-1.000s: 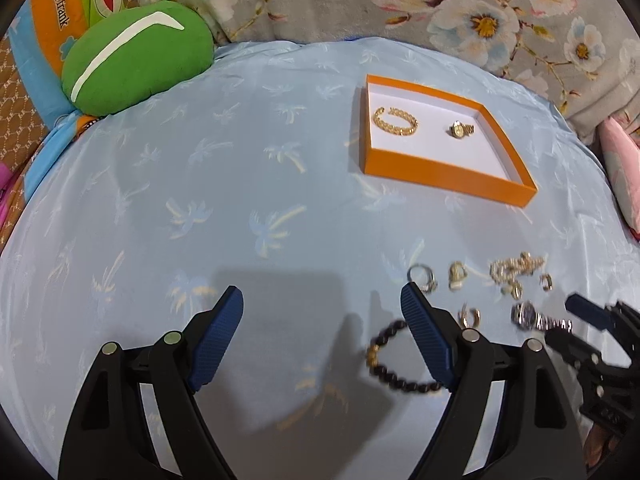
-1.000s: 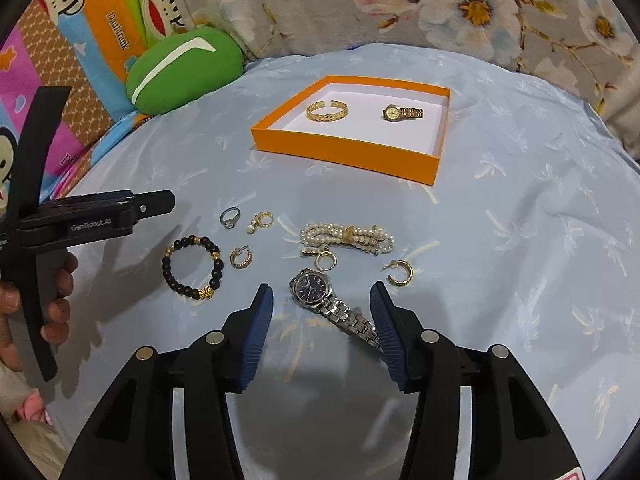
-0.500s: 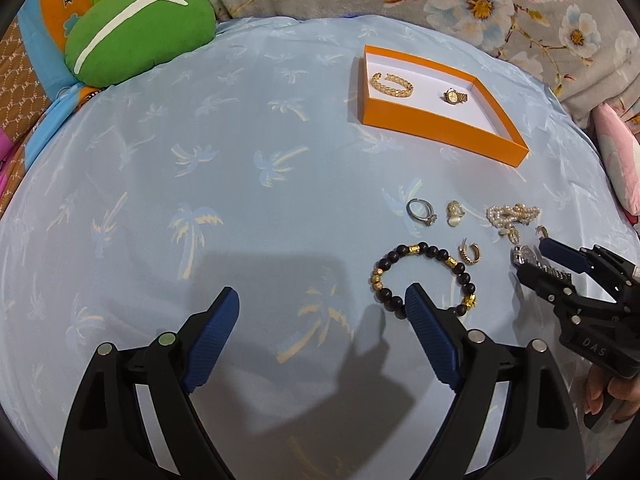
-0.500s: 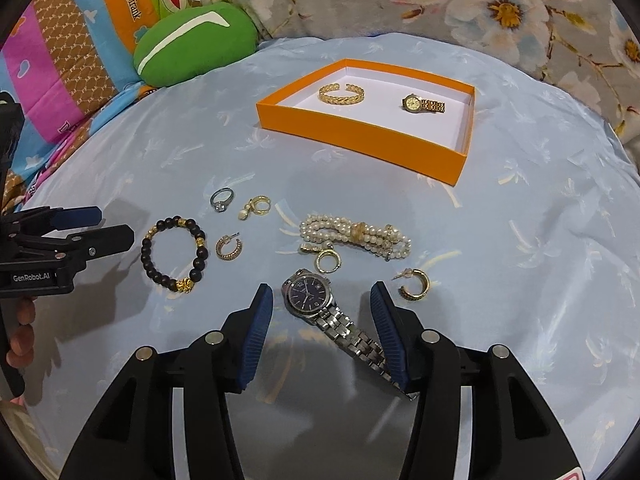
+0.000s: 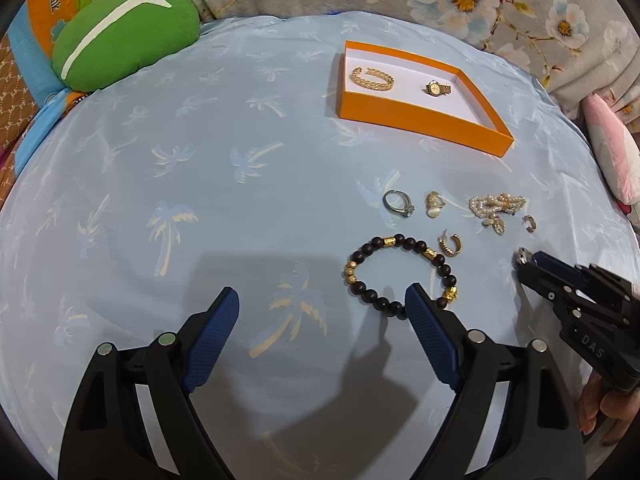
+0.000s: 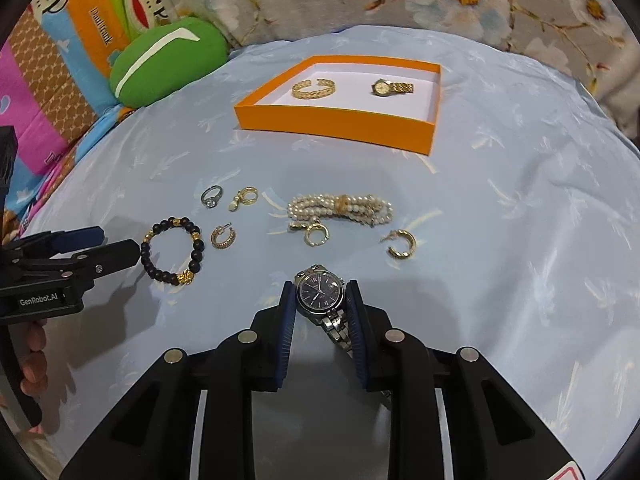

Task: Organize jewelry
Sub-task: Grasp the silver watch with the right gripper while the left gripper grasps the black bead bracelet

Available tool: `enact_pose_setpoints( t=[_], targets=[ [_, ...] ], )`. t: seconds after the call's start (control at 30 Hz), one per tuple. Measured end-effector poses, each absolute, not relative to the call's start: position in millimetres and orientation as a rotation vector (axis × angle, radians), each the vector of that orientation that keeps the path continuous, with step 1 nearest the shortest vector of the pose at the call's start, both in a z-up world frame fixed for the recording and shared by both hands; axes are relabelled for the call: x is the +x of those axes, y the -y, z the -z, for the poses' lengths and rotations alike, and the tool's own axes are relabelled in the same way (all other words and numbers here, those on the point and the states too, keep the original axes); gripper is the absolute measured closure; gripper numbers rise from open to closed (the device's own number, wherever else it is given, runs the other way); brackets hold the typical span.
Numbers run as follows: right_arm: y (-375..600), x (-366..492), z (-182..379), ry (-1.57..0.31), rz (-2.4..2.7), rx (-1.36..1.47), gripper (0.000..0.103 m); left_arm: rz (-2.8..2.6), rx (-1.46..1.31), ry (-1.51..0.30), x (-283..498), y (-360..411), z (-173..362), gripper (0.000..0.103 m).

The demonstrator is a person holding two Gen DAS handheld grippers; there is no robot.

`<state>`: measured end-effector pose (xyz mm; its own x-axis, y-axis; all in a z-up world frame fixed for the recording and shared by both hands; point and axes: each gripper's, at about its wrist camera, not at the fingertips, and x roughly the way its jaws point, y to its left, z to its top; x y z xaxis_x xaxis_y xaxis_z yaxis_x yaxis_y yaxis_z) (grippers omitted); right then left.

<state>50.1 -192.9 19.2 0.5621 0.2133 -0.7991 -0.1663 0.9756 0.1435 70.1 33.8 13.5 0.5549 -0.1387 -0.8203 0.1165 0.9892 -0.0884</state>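
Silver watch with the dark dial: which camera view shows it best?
The right wrist view: the silver watch sits close up between the right gripper fingers, dial readable. The left wrist view shows only a sliver of its case at that gripper's tip.

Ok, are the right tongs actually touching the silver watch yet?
Touching. The right wrist view shows the right tongs closed on the silver watch, both blue pads pressed against its case with no gap.

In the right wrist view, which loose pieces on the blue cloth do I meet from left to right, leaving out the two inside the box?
Black bead bracelet → silver ring → small hoop earring → silver watch → gold hoop earring.
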Motion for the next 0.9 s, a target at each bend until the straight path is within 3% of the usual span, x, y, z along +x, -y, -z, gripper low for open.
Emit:
enact_pose_setpoints(
  t=[0.63, 0.9],
  targets=[
    [216.6, 23.1, -24.4, -0.952, -0.122, 0.204, 0.079, 0.134, -0.011, -0.967, 80.2, -18.8, -8.4, 0.017],
    [212.5, 24.6, -23.1, -0.951, -0.104, 0.196, 0.079, 0.107, 0.068, -0.936, 88.8, -14.7, -2.0, 0.043]
  ],
)
